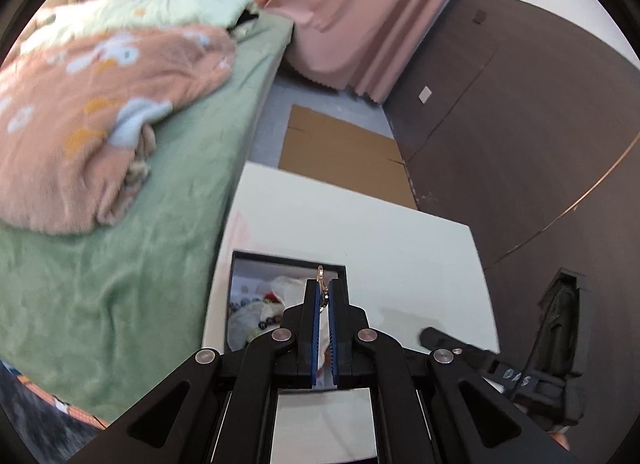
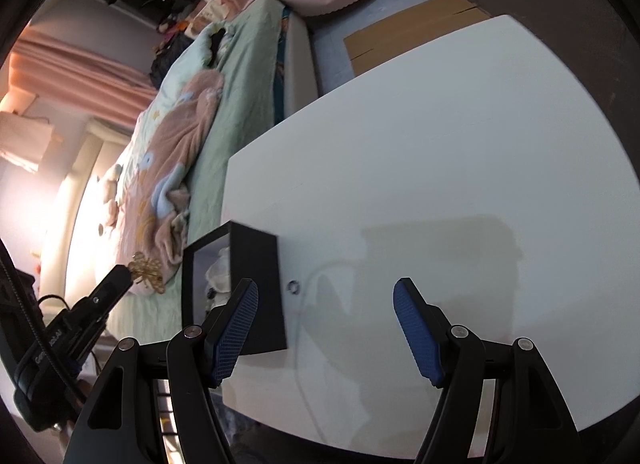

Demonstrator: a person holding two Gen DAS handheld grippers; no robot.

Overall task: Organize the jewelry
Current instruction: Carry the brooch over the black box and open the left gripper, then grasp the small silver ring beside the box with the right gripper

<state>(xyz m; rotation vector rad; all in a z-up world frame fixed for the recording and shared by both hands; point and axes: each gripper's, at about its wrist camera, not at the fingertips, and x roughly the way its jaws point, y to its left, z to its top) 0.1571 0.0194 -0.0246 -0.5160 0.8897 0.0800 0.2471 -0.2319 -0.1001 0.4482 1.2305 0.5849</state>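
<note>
My left gripper [image 1: 324, 288] is shut on a gold filigree jewelry piece [image 1: 321, 278], held in the air above the open black jewelry box [image 1: 288, 262] on the white table [image 1: 400, 236]. The right wrist view shows the left gripper [image 2: 127, 273] with the gold piece [image 2: 147, 269] sticking out of its tip, left of the box [image 2: 256, 264]. The box holds white cloth and several small items. My right gripper [image 2: 326, 296] is open and empty above the table, close to the box's right side. A small silver ring [image 2: 294, 287] lies on the table beside the box.
A bed with a green sheet [image 1: 140, 224] and a pink quilt [image 1: 88, 112] runs along the table's left edge. Flat cardboard [image 1: 340, 148] lies on the floor beyond the table. A dark wood wall [image 1: 520, 104] stands to the right. A thin white cable [image 2: 304, 344] crosses the table.
</note>
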